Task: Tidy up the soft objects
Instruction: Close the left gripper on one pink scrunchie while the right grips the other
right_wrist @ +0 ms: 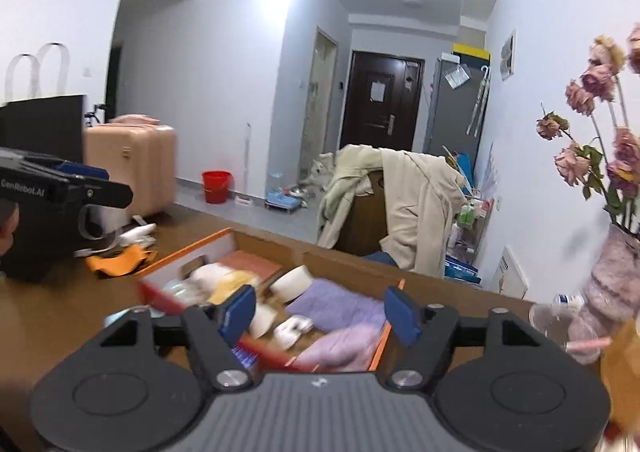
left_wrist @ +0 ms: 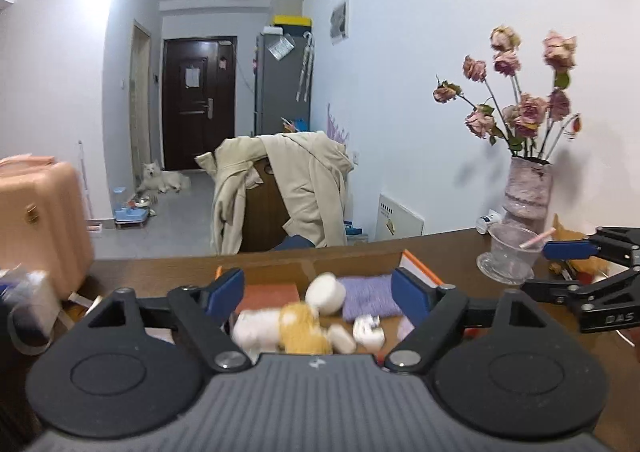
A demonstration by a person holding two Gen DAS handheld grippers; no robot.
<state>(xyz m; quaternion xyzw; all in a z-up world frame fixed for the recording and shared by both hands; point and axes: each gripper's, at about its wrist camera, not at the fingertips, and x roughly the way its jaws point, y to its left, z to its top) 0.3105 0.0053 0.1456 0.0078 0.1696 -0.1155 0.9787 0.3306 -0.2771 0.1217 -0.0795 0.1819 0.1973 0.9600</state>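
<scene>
Low in the middle of both wrist views, on the brown desk, sits an open cardboard box with orange edging, and the soft things lie inside it. A folded lavender towel lies flat toward the box's right side, with a paler pink-lilac cloth bunched just in front of it. A white roll leans against the towel's left edge; below it is a blurred white-and-yellow plush toy, beside small white pieces I cannot make out. A terracotta cloth lies at the far left of the box.

The left gripper hangs over the box with its blue-padded jaws spread wide, nothing pinched. The right gripper does likewise, jaws apart and gripping nothing.

At the right edge of the left wrist view, a vase of dried pink roses stands on the desk behind a clear glass cup.
</scene>
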